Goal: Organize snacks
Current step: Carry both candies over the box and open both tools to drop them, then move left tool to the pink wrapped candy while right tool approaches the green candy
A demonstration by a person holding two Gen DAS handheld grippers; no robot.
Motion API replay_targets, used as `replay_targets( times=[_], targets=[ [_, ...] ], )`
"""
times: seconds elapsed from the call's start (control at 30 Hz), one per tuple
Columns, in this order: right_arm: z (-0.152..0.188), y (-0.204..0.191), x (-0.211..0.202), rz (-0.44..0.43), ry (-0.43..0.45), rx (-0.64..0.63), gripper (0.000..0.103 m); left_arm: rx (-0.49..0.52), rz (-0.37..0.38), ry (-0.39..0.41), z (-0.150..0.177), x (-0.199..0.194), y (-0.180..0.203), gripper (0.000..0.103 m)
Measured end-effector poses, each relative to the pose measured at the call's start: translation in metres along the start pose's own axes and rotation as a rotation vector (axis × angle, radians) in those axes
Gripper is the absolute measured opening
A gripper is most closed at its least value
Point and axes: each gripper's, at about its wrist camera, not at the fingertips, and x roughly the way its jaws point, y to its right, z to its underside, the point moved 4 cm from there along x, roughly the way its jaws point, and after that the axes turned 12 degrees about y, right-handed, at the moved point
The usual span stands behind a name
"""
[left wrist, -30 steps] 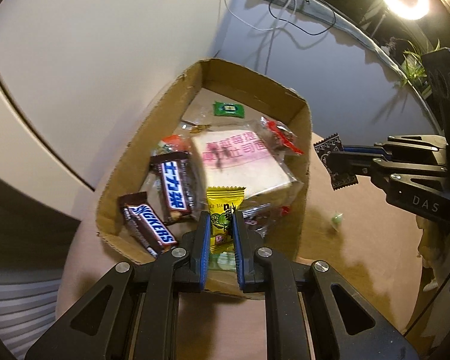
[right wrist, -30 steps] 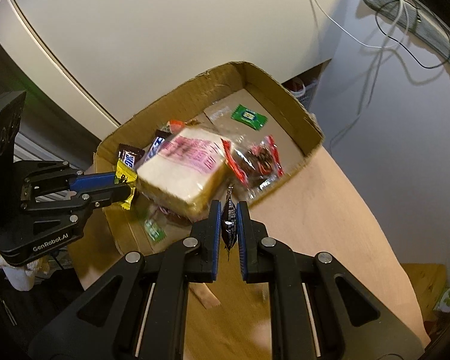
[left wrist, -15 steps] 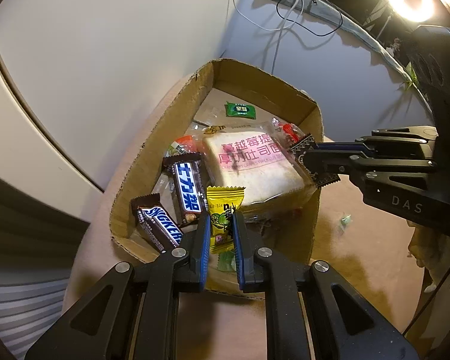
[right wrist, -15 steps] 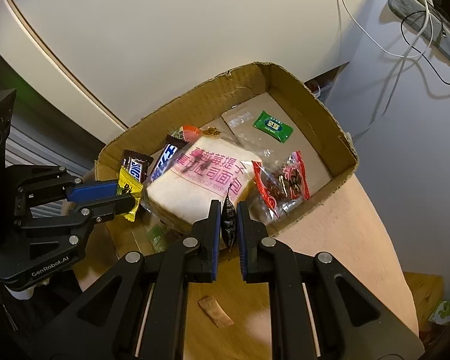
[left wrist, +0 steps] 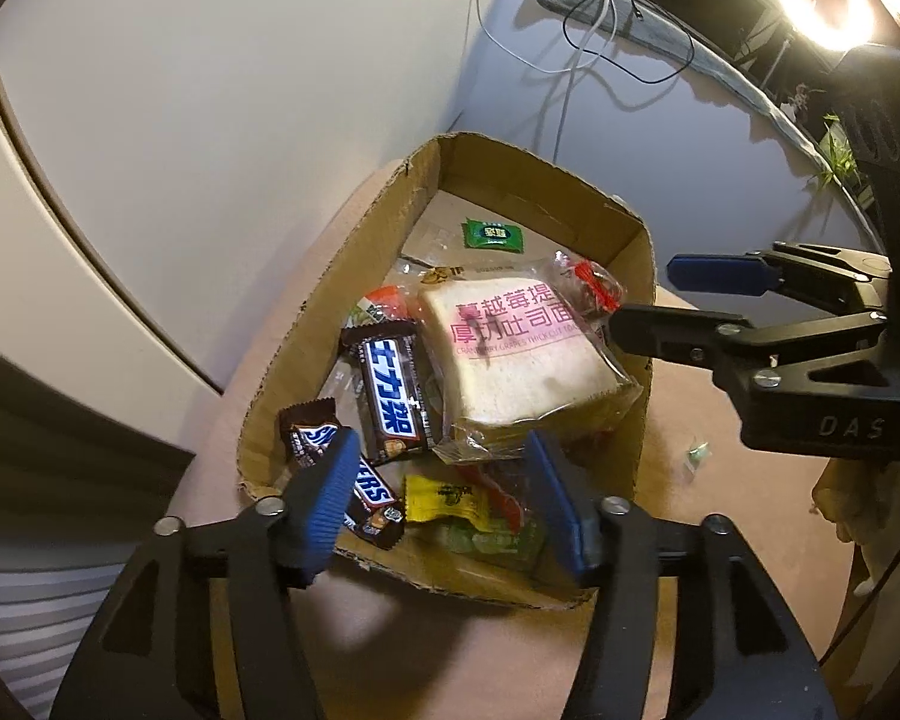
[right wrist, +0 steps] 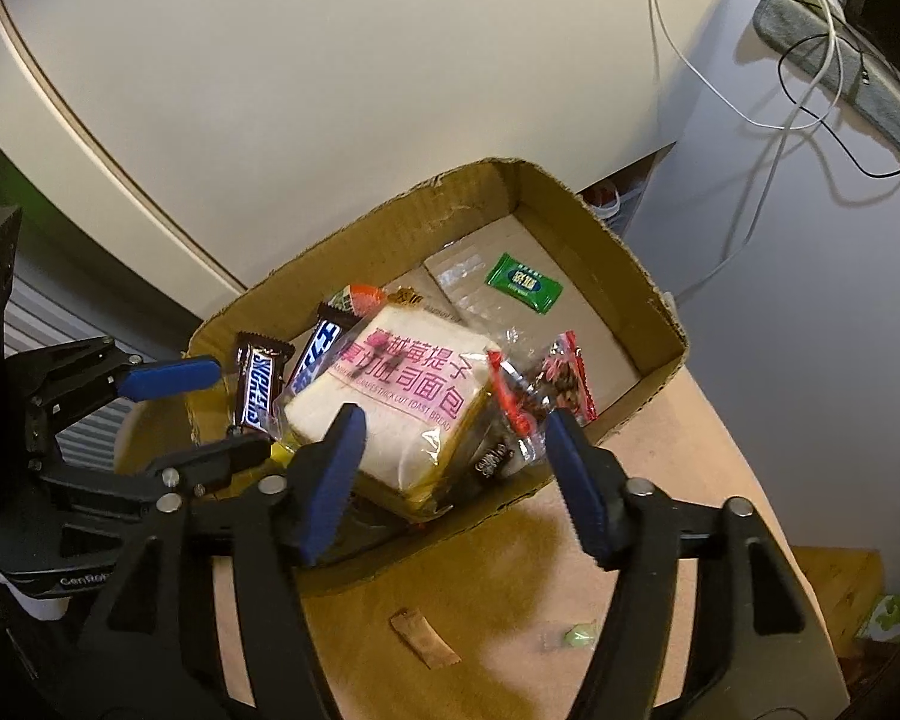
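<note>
Jaws spread wide and holding nothing, the left gripper [left wrist: 441, 492] and right gripper [right wrist: 453, 468] hang over the near end of a cardboard box [left wrist: 324, 312] on a tan table [right wrist: 720, 480]. Below the left gripper lies a yellow candy packet [left wrist: 447, 498]; a dark packet [right wrist: 492, 459] lies under the right gripper. Beyond sit two Snickers bars [left wrist: 390, 387], a wrapped bread slice [left wrist: 510, 354] printed "THICK CUT TOAST," a red-edged packet [right wrist: 549, 381] and, farthest, a green sachet [left wrist: 492, 235].

SNICKERS on chocolate bar [left wrist: 354, 474], DAS on right claw [left wrist: 642, 300]
</note>
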Motion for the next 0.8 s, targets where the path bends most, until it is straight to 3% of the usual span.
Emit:
replay_targets(
  times=[0.1, 0.4, 0.63, 0.8],
  targets=[
    [0.000, 0.004, -0.001, 0.005, 0.006, 0.016, 0.076, 0.018, -0.009, -0.001, 0.000, 0.000, 0.001, 0.058],
    [0.005, 0.013, -0.004, 0.044, 0.017, 0.039, 0.076, 0.035, -0.020, 0.008, 0.001, -0.003, 0.005, 0.061],
    [0.013, 0.029, -0.030, 0.075, 0.105, 0.024, 0.076, 0.044, -0.006, 0.014, 0.006, -0.010, 0.017, 0.061],
    [0.029, 0.052, -0.047, 0.111, 0.091, 0.035, 0.076, 0.068, 0.024, 0.011, 0.018, -0.019, 0.036, 0.061]
  ],
)
